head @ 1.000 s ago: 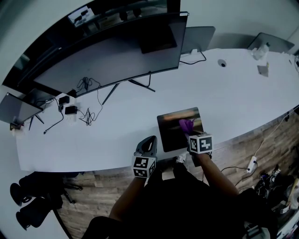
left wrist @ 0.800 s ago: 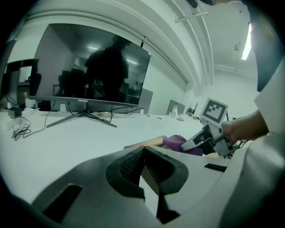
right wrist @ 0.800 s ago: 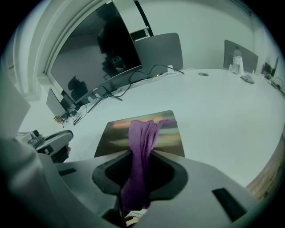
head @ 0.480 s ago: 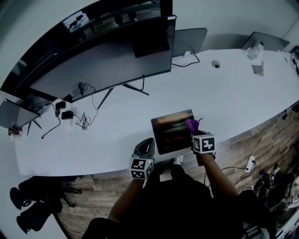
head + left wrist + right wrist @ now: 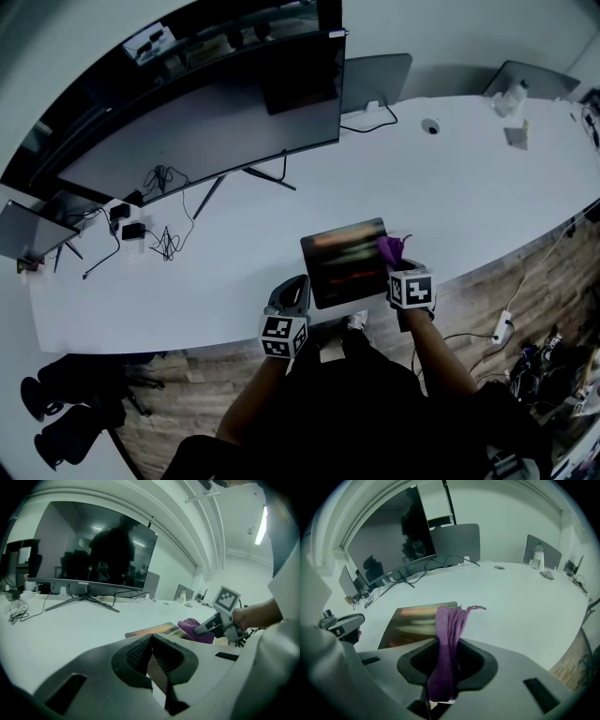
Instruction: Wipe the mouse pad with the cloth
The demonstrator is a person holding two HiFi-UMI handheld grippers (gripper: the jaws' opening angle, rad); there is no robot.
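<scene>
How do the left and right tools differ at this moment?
The left tool is shut with nothing between its jaws; the right tool is shut on the purple cloth. The left tool sits just off the left edge of the mouse pad, while the right tool is at the pad's right edge, with the cloth at that edge. Both are hand-held near the front edge of the white table.

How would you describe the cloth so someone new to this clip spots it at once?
On the long white table, find the dark rectangular mouse pad near the front edge. At its right edge, the cloth is the small bunched piece pinched in the jaws of the right gripper. It is the only purple thing on the table.
</scene>
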